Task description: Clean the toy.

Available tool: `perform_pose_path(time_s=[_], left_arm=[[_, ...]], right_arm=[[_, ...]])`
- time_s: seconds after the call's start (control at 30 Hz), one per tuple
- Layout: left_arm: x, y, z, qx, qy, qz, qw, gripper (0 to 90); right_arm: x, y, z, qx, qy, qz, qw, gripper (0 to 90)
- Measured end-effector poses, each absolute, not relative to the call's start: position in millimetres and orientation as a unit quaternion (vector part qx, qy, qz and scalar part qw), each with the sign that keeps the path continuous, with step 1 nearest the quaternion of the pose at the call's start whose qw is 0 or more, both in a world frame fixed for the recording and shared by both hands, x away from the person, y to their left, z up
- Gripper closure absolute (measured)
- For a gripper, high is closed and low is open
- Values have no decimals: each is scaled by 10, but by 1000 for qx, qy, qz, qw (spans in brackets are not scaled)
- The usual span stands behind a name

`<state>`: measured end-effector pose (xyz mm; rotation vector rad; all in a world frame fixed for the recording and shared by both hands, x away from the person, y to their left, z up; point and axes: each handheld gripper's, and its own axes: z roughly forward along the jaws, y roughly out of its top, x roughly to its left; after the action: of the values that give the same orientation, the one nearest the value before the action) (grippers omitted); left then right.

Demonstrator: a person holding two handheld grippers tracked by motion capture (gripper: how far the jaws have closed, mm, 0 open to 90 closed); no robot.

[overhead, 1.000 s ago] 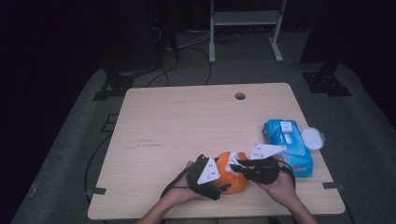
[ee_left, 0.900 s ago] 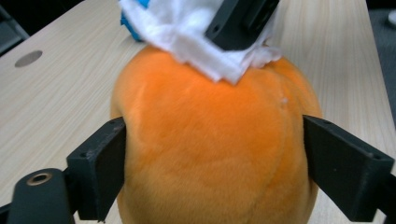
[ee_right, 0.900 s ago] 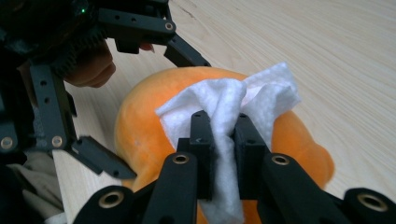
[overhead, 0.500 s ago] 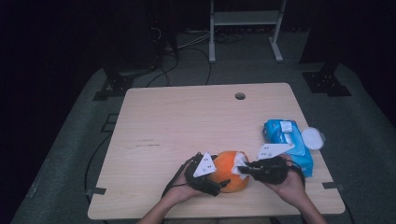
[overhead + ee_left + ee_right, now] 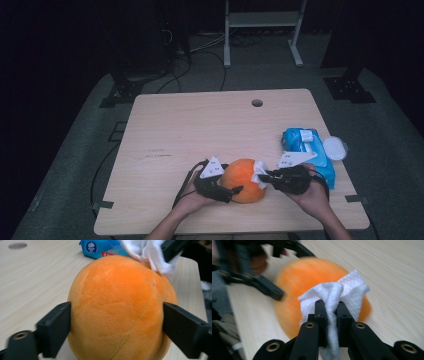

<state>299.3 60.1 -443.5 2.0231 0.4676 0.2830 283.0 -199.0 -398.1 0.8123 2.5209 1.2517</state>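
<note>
near the counter's (image 5: 200, 125) front edge sits an orange plush ball (image 5: 242, 180), between the two grippers. the left gripper (image 5: 227, 191) has its jaws on either side of the ball, and they have just been closing, pads touching its flanks. the right gripper (image 5: 265, 176) has its jaws clamped on a white wipe (image 5: 332, 302), which lies against the ball's top. a blue wipe pack (image 5: 305, 150) lies just beyond the right hand (image 5: 312, 192).
</note>
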Motion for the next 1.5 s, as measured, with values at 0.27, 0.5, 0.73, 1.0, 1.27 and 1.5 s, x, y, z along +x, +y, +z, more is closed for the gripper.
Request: perform_pose_path(time_s=[0.27,0.5,0.73,1.0,1.27,1.5], left_arm=[[2799,541,-4268,849,126,173,483,271],[2981,602,-4374,839,197,114,494,19],[3004,668,-4383,837,197,104,499,246],[2794,544,-4243,850,131,214,463,264],[2907,601,-4299,827,184,138,513,262],[2839,543,-4329,840,158,170,490,284]], right_arm=[[2801,-1919,-3900,254,854,442,100,816],[2868,-2051,-4061,272,867,406,95,817],[2810,-1935,-3958,262,863,419,104,818],[2708,-1793,-3778,231,856,445,125,817],[2801,-1967,-3919,267,849,444,108,817],[2680,-1674,-3889,223,861,443,110,817]])
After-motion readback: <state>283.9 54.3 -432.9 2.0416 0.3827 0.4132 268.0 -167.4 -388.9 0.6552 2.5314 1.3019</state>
